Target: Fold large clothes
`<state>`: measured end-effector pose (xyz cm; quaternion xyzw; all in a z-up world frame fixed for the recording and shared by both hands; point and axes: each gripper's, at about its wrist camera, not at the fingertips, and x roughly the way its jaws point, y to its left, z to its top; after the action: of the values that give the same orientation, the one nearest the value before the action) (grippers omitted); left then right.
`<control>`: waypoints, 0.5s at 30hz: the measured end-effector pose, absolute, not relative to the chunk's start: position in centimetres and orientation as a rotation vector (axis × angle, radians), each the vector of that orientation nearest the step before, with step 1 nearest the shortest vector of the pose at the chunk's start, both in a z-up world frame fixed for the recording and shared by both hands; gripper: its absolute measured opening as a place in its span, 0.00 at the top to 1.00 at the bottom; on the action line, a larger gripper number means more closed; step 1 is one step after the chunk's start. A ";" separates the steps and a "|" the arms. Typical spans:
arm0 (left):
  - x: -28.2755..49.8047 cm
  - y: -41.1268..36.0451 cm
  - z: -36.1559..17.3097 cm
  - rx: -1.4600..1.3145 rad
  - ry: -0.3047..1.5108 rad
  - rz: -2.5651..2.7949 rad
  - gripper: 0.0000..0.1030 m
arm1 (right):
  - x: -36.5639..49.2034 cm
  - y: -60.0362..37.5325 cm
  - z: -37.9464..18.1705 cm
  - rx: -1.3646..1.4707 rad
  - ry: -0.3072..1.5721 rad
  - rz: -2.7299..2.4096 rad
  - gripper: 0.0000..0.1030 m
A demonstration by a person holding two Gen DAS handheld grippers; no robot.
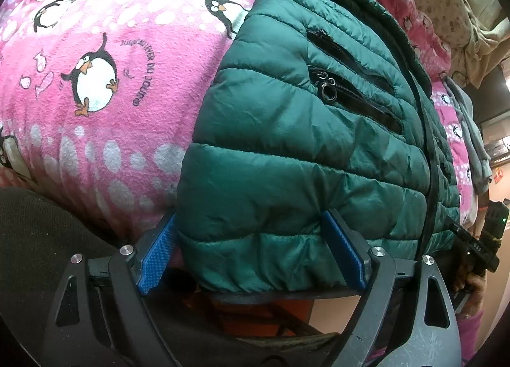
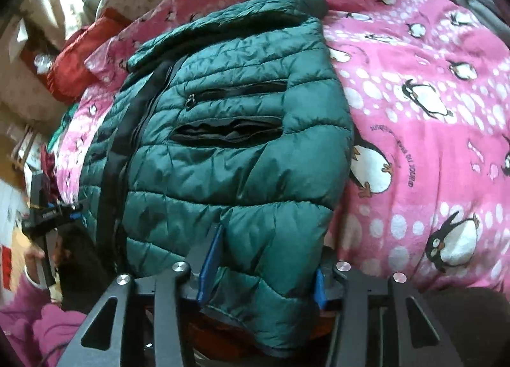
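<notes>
A dark green quilted puffer jacket lies on a pink penguin blanket, its black zip and pockets facing up. My left gripper stands open around the jacket's near hem, one blue pad on each side of the fabric. In the right wrist view the jacket fills the middle. My right gripper stands open around the hem at the other corner, with a fold of fabric between its blue pads. Each gripper shows at the edge of the other's view: the right one, the left one.
The pink blanket covers the bed to the right of the jacket. A red cushion lies at the far left, a grey garment at the right edge. A dark cloth lies near the bed's front edge.
</notes>
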<state>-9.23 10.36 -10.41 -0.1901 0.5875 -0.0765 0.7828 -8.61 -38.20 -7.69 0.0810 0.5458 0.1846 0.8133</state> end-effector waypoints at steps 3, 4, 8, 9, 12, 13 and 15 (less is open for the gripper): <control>-9.3 10.0 -10.4 -0.402 1.263 -0.166 0.14 | -8.2 -37.8 -8.4 0.164 1.182 0.387 0.54; -9.4 9.9 -10.4 -0.395 1.262 -0.169 0.15 | -8.1 -37.6 -8.5 0.166 1.182 0.386 0.54; -10.0 9.0 -9.2 -0.323 1.228 -0.201 0.55 | -8.6 -37.8 -7.0 0.189 1.107 0.417 0.78; -10.1 9.0 -8.9 -0.310 1.220 -0.210 0.61 | -8.7 -37.9 -6.5 0.199 1.089 0.428 0.81; -10.0 9.1 -7.2 -0.293 1.189 -0.236 0.78 | -8.8 -38.5 -4.1 0.261 1.006 0.470 0.84; -9.9 9.3 -6.6 -0.303 1.177 -0.248 0.80 | -8.7 -38.6 -3.3 0.285 0.978 0.487 0.84; -9.7 9.5 -5.2 -0.311 1.138 -0.265 0.83 | -8.3 -38.8 -1.7 0.322 0.928 0.519 0.84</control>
<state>-9.71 9.51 -5.25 -0.1460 0.5351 -0.1246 0.8227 -8.28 -38.83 -1.66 0.1528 0.4407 0.2464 0.8495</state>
